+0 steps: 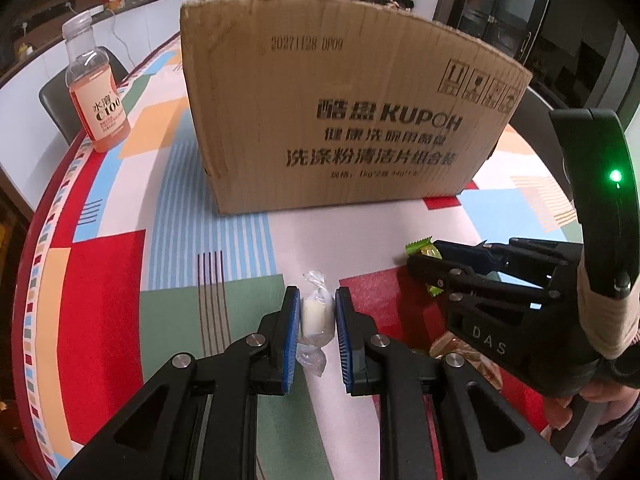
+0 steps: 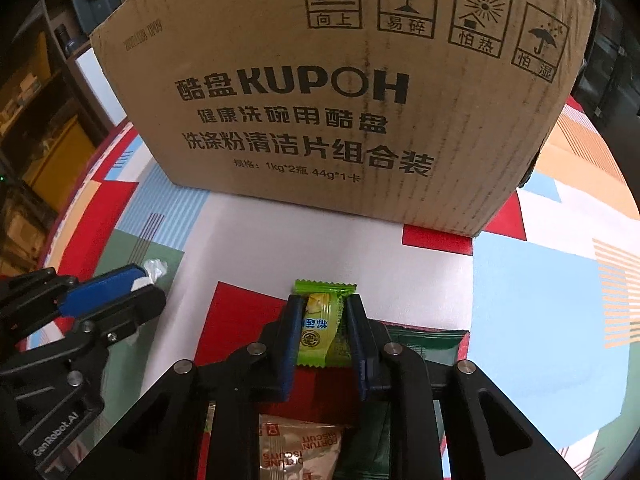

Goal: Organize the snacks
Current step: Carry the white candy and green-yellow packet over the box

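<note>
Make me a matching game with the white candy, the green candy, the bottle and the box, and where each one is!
Things:
1. white candy
2. green candy
3. bottle
4. box

Places:
A. standing near the table's left edge
B. between the fingers of the right hand-held gripper
C. in the middle of the table, behind both candies
D. between the fingers of the left hand-held gripper

Pairs: 1-D, 2-B, 3-A, 4-C
</note>
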The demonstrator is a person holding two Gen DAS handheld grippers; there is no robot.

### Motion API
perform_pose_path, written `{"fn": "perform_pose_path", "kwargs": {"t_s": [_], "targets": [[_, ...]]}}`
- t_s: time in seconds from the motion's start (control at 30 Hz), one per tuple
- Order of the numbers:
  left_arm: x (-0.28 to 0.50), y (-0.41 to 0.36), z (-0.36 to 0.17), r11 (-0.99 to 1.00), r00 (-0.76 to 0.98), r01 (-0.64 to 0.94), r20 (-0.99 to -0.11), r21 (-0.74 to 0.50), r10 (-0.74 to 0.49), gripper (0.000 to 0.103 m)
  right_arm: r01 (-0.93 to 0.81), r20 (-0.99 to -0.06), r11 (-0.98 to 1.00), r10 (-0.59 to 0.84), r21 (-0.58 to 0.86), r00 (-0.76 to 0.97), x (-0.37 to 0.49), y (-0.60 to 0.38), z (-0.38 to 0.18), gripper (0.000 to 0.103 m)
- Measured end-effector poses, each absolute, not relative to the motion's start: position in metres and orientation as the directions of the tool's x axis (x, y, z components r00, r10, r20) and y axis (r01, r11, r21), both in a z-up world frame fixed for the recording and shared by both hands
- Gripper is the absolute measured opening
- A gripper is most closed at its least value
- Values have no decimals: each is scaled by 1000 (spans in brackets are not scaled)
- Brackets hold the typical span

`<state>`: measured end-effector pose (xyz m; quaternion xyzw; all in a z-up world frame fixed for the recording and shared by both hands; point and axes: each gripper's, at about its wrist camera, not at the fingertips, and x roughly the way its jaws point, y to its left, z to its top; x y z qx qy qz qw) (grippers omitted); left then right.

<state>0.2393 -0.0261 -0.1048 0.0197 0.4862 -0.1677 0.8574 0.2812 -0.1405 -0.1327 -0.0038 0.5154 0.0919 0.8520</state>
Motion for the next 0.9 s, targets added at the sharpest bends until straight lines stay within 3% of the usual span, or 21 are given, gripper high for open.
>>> {"fn": "perform_pose_path", "kwargs": {"t_s": [0.9], "targets": [[211, -29, 16, 923, 696, 366, -623, -120, -357, 19, -173, -660, 978, 208, 119, 722, 236, -159, -6, 22]]}}
